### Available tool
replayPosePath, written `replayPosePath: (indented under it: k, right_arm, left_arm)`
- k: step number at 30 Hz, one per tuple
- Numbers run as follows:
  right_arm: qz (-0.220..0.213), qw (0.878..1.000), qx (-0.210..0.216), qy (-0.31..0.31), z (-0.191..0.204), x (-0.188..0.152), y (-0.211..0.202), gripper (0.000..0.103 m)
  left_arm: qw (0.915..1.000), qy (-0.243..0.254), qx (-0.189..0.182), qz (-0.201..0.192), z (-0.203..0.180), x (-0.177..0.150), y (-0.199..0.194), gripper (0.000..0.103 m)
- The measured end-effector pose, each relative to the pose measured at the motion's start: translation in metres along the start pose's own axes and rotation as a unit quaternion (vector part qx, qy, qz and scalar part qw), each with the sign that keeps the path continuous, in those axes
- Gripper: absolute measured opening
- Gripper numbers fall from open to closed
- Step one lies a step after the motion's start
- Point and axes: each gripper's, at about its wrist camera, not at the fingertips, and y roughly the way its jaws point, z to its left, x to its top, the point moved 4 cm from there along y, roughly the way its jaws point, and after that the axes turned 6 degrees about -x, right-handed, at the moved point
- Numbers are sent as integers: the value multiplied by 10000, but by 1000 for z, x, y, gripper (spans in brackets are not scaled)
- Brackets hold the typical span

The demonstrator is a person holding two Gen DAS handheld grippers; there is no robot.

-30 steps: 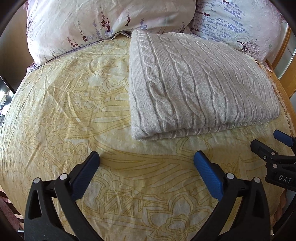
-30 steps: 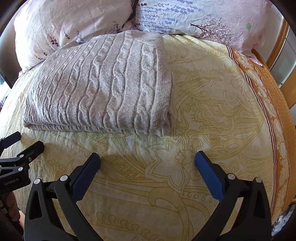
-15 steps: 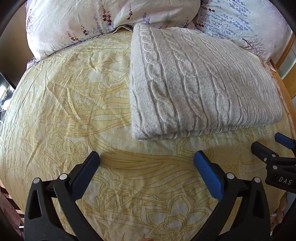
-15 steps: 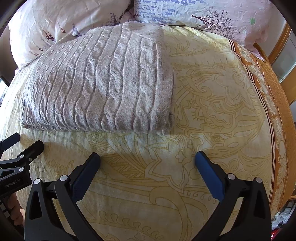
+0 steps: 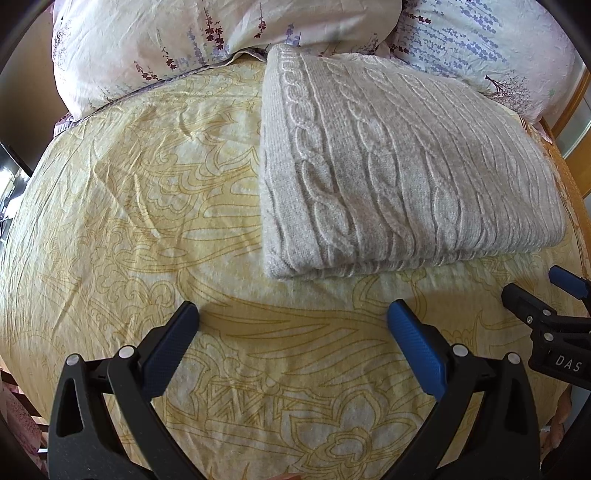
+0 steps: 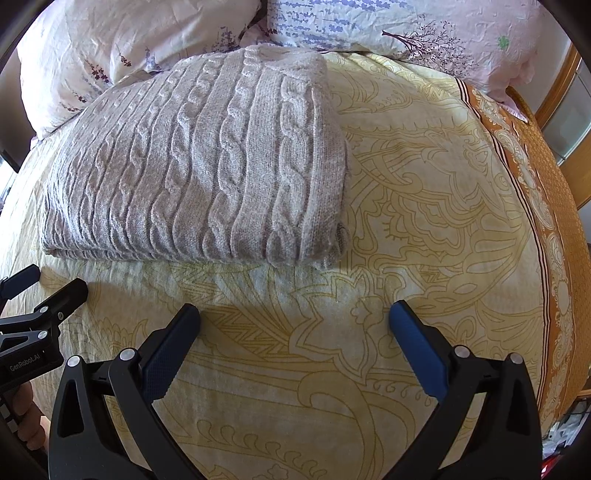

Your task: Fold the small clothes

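A grey cable-knit sweater (image 5: 399,166) lies folded into a flat rectangle on the yellow patterned bedspread (image 5: 140,206), its far edge against the pillows. It also shows in the right wrist view (image 6: 199,166). My left gripper (image 5: 293,325) is open and empty, hovering over the bedspread just short of the sweater's near left corner. My right gripper (image 6: 294,325) is open and empty, just short of the sweater's near right corner. Each gripper shows at the edge of the other's view: the right one (image 5: 535,299), the left one (image 6: 44,291).
Two floral pillows (image 5: 207,40) (image 6: 388,26) lie behind the sweater at the head of the bed. An orange border strip (image 6: 546,192) runs along the bed's right side, with a wooden frame (image 6: 554,88) beyond it.
Both grippers have drawn back and tilted slightly, so the sweater sits a little lower and nearer in both views. The sweater itself has not moved. Both jaws stay open.
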Motion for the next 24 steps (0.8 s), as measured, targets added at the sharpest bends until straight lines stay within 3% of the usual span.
replayPosePath:
  k: [24]
  right_arm:
    - [-34,10000,-4,10,1,-5,-2,102]
  left_arm:
    - [10000,15,-3,77,1,4,3,101]
